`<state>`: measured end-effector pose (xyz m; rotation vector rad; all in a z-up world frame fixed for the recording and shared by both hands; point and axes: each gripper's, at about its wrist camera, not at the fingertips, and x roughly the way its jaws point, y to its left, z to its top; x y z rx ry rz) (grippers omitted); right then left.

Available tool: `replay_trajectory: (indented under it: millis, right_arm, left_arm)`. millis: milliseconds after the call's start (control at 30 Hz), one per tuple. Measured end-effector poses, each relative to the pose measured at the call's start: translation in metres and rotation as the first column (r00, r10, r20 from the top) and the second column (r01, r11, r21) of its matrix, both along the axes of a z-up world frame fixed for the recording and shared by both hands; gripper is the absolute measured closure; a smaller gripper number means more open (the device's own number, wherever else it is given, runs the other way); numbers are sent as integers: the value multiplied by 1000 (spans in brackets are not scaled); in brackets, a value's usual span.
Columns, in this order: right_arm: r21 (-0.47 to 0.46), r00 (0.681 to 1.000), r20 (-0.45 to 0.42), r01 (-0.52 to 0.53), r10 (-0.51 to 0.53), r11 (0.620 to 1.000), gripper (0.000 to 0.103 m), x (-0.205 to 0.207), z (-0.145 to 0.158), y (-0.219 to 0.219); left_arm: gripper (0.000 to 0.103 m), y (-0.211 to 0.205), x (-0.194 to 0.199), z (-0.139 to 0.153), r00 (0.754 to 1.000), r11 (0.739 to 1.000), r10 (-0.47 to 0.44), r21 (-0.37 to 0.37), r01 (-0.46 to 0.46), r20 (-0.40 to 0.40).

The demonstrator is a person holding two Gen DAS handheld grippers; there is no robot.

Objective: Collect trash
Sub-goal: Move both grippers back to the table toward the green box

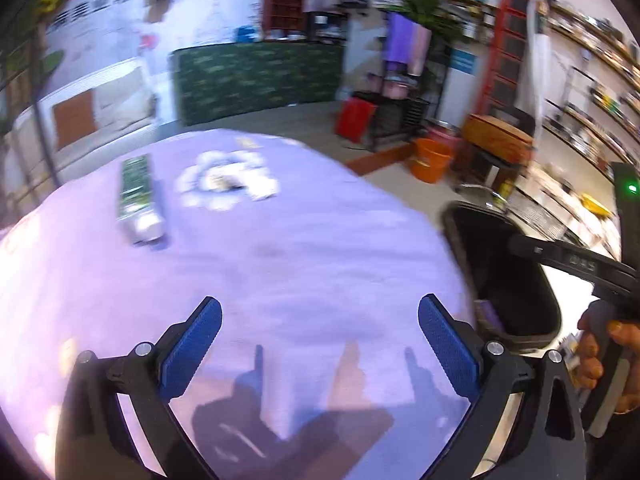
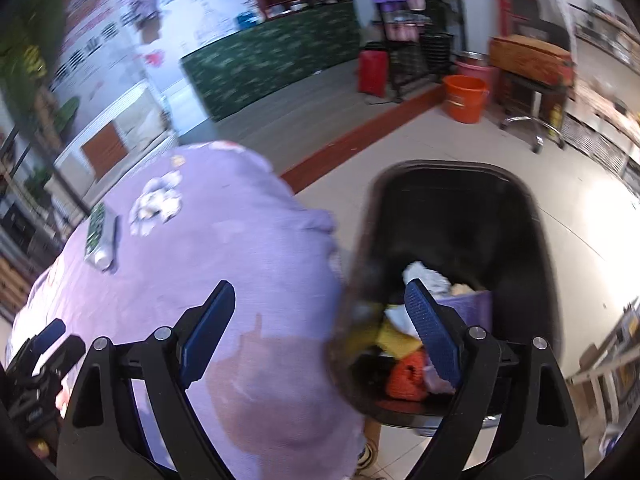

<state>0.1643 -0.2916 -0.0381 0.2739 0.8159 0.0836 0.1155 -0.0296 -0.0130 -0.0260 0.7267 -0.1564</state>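
Purple-clothed table (image 1: 280, 264) beside black bin (image 2: 460, 216) already holding scraps; left gripper (image 1: 320, 344) and right gripper (image 2: 320, 336) both spread wide, holding nothing, so between pickups—next likely reach far for white crumpled wrapper (image 1: 228, 180) or green tube (image 1: 138, 196).

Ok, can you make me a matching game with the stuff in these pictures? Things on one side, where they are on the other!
Things:
1. green box
2. white tissues
3. black bin
4. orange bucket

Places:
A. on the floor, right beside the table
B. far off on the floor, by the red step
C. crumpled on the purple cloth, right of the box
D. lying on the purple cloth, left of the tissues

Pairs: 1-D, 2-C, 3-A, 4-B
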Motion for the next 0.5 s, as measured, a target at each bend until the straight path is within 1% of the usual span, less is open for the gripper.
replay_trajectory:
  millis: [133,167,267,400,500]
  right_arm:
    - [-19,995,-3,-100,100,995,17,11,3,42]
    - [-24,992,-4,-123,123,992,17,14,4,52]
    - [-34,982,-11,-188,188,982,17,22,4,79]
    - [-47,964,-17,-265,265,963,17,29,5,112]
    - [-59,946,-19,-324,323,944,17,37,8,140]
  left_arm:
    - [6,50,-5,-3,993,993,120,-21,-120,-14]
    - [6,58,-5,-3,990,990,138,-25,-138,-16]
    - [6,92,-9,-5,976,976,214,-32,-215,-32]
    - [6,127,-15,-9,958,959,283,-19,-284,-47]
    - [6,149,-16,-11,946,946,318,-38,-321,-63]
